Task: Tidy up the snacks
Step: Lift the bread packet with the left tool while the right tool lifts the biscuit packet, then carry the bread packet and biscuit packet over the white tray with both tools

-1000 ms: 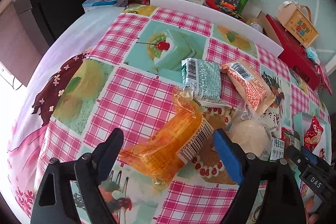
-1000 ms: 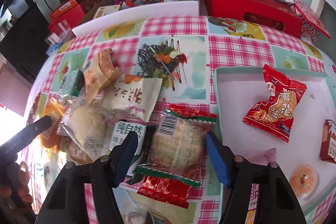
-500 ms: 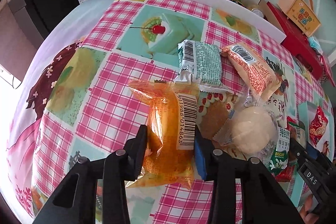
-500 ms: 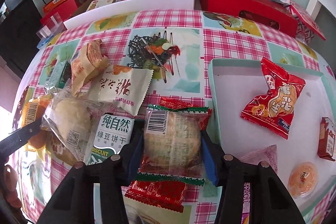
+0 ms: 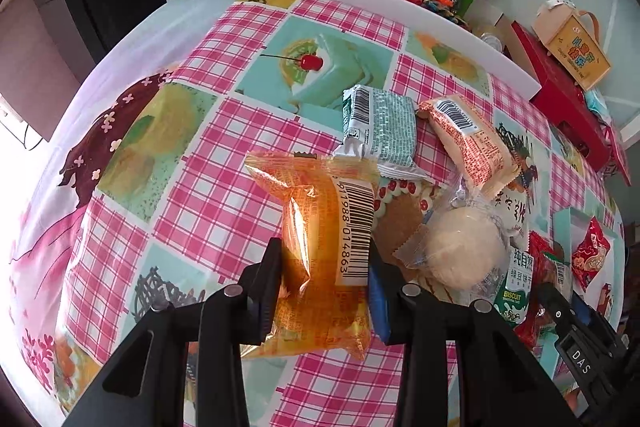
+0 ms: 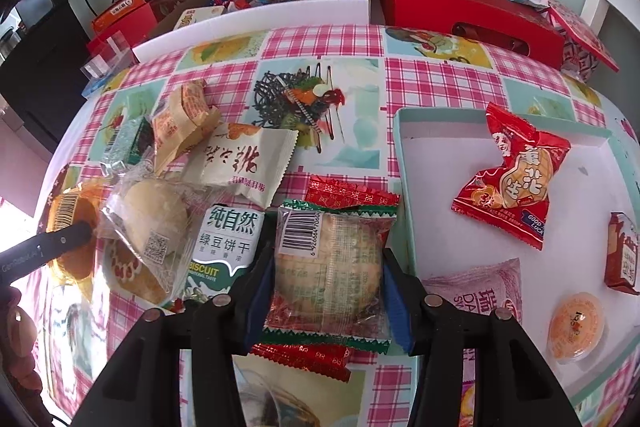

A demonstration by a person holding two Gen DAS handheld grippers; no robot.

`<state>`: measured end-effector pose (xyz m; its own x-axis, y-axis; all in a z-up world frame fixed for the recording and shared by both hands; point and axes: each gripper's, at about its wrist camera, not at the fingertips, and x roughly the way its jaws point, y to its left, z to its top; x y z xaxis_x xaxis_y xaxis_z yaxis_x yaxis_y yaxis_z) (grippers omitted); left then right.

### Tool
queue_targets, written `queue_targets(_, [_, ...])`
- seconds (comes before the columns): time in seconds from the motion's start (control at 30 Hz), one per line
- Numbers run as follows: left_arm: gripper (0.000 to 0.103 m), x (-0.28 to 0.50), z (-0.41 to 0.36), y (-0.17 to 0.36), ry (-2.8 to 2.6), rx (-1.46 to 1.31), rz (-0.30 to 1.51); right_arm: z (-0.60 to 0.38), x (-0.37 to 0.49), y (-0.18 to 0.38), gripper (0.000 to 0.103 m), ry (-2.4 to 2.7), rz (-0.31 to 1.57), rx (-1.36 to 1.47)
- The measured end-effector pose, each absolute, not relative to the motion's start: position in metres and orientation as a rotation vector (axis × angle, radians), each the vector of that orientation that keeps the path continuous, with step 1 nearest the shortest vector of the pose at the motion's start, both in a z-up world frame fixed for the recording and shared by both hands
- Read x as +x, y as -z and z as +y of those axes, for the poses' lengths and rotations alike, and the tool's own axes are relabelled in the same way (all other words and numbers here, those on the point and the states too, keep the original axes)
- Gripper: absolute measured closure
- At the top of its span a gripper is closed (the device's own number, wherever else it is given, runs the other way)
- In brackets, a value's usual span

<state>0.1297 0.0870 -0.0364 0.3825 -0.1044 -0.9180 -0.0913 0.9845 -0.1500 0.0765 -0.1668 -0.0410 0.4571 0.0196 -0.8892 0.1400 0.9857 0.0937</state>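
My left gripper is shut on an orange snack pack with a barcode, at the left edge of a snack pile on the checked tablecloth. My right gripper is shut on a clear-wrapped round cake pack with green and red edges, just left of a pale green tray. The tray holds a red peanut bag, a pink pack, an orange jelly cup and a dark red pack.
The pile holds a round bun in clear wrap, a green biscuit pack, a white pack, a tan pack and a green-white pack. Red boxes, a bottle and a green dumbbell stand beyond the table's far edge.
Both grippers went from open around their packs to shut on them. The orange pack turned from slanted to lengthwise between the left fingers.
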Motion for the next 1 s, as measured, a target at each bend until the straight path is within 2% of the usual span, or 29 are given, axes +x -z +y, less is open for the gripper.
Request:
queue_targets(0.5, [0.064, 0.108, 0.047, -0.013, 0.103, -0.172, 1.076, -0.189, 0.046, -0.009, 0.05, 0.117, 0.984, 0.179])
queue_targets(0.77, [0.064, 0.105, 0.014, -0.027, 0.219, -0.222, 1.065, -0.236, 0.026, -0.016, 0.05, 0.219, 0.964, 0.236])
queue_targets(1.0, [0.064, 0.093, -0.032, -0.036, 0.3, -0.16, 1.054, -0.295, 0.009, -0.019, 0.05, 0.349, 0.942, 0.331])
